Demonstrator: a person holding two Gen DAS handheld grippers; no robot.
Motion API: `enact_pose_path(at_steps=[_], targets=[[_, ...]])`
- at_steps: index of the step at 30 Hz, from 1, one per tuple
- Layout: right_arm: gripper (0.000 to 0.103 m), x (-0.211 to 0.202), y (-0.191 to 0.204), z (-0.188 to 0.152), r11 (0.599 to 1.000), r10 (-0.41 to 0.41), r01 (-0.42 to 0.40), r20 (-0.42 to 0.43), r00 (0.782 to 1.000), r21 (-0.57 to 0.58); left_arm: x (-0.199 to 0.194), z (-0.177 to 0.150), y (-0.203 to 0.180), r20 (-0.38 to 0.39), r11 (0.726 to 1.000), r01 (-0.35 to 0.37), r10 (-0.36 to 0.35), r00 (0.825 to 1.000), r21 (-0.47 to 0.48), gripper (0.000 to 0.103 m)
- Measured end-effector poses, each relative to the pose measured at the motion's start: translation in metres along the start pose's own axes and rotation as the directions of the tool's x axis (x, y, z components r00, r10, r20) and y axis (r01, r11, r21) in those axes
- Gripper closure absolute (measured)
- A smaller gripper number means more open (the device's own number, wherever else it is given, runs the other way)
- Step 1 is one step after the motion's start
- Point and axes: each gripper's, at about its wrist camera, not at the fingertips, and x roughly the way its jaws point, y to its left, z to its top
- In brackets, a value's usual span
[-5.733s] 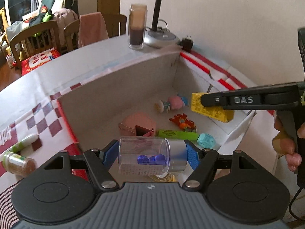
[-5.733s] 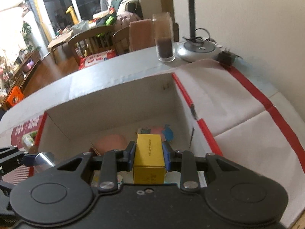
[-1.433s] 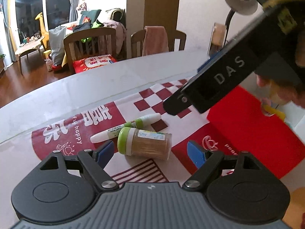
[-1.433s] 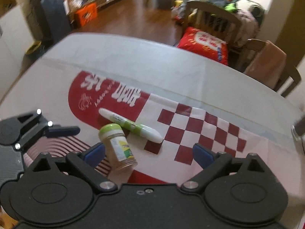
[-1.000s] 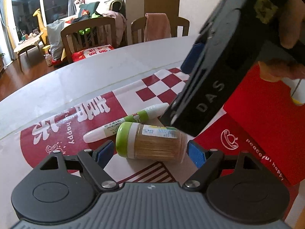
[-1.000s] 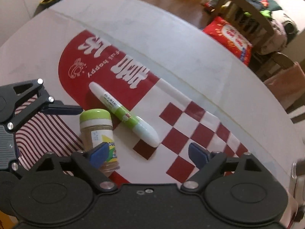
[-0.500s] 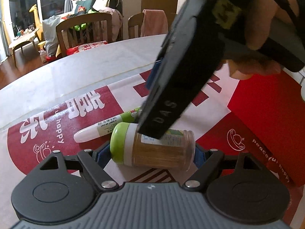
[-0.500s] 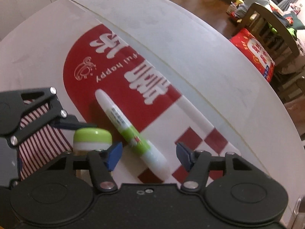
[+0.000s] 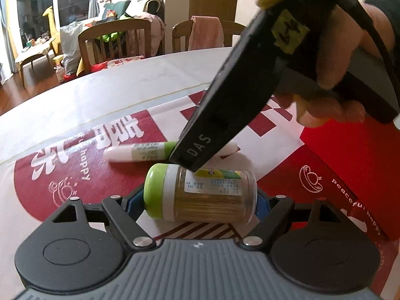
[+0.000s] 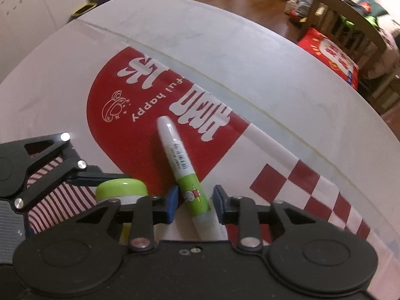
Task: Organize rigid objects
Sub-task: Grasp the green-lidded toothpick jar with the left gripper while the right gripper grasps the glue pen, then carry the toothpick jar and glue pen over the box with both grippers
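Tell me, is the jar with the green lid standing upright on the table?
No, the jar lies on its side on the red-and-white mat, its green lid pointing sideways between the left gripper's fingers.

The jar lies on its side on the mat on the tabletop, just before the pen. The left tongs flank the jar's ends; the right tongs straddle the pen, closing. Chairs stand behind the tabletop.

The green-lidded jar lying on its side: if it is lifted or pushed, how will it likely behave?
The jar is round and lies on its side, so a push would probably roll it. Its clear wall looks smooth, perhaps slippery. It seems packed with thin sticks, so likely light and stiff. The left gripper has its jaws at both ends.
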Motion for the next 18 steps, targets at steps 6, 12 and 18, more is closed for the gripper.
enact_pose_path(at_steps=[6,12,18], targets=[[0.086,-0.004,0.007,-0.008,0.985,-0.033,0.027,0.033,0.999,0.17,-0.016,-0.01,0.01,-0.019,0.998,-0.011,0.01,1.0,-0.061,0.019],[0.086,-0.01,0.018,-0.023,0.941,-0.082,0.062,0.048,0.995,0.333,-0.039,-0.021,0.02,-0.036,0.992,-0.045,0.041,0.999,-0.118,0.019],[0.086,-0.03,0.027,-0.045,0.889,-0.106,0.072,0.049,0.993,0.452,-0.069,-0.032,0.024,-0.027,0.986,-0.063,0.059,0.998,-0.153,0.019]])
